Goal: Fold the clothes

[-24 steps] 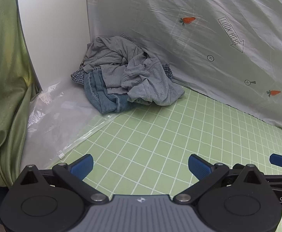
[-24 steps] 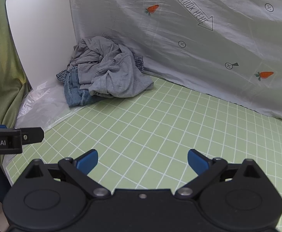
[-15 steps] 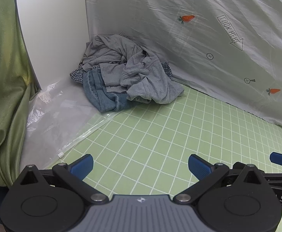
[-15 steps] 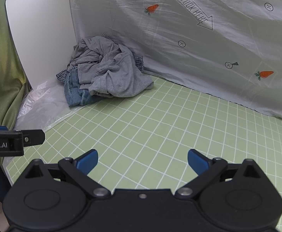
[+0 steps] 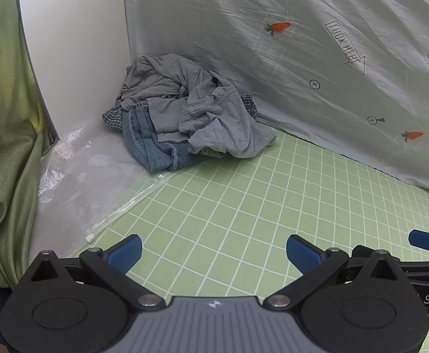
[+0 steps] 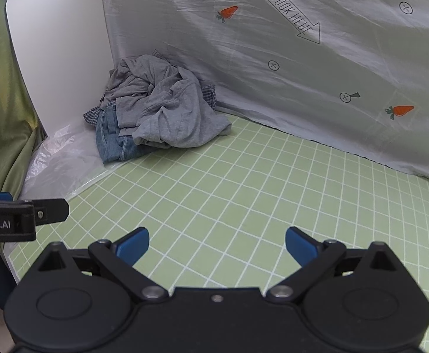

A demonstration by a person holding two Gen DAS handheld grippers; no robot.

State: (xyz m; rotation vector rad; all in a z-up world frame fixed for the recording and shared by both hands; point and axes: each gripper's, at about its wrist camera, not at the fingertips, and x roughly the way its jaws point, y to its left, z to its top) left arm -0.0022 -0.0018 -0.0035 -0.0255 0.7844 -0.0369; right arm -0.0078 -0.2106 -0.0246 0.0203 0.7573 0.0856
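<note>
A crumpled pile of clothes lies in the far left corner of the green grid mat: a grey shirt (image 5: 202, 108) on top, blue jeans (image 5: 152, 144) under it, a checked cloth edge (image 5: 111, 116) behind. The same pile shows in the right wrist view, with the grey shirt (image 6: 170, 108) over the jeans (image 6: 111, 141). My left gripper (image 5: 213, 253) is open and empty, low over the mat, well short of the pile. My right gripper (image 6: 217, 245) is open and empty, beside the left one.
A clear plastic bag (image 5: 76, 188) lies on the mat's left side by the pile. A white board (image 5: 76, 50) and a grey carrot-print sheet (image 5: 302, 58) wall the back. Green cloth (image 5: 2, 147) hangs at the left. The green grid mat (image 6: 258, 191) spreads ahead.
Both views have crept slightly toward the clothes pile. Both grippers stay open and empty.
</note>
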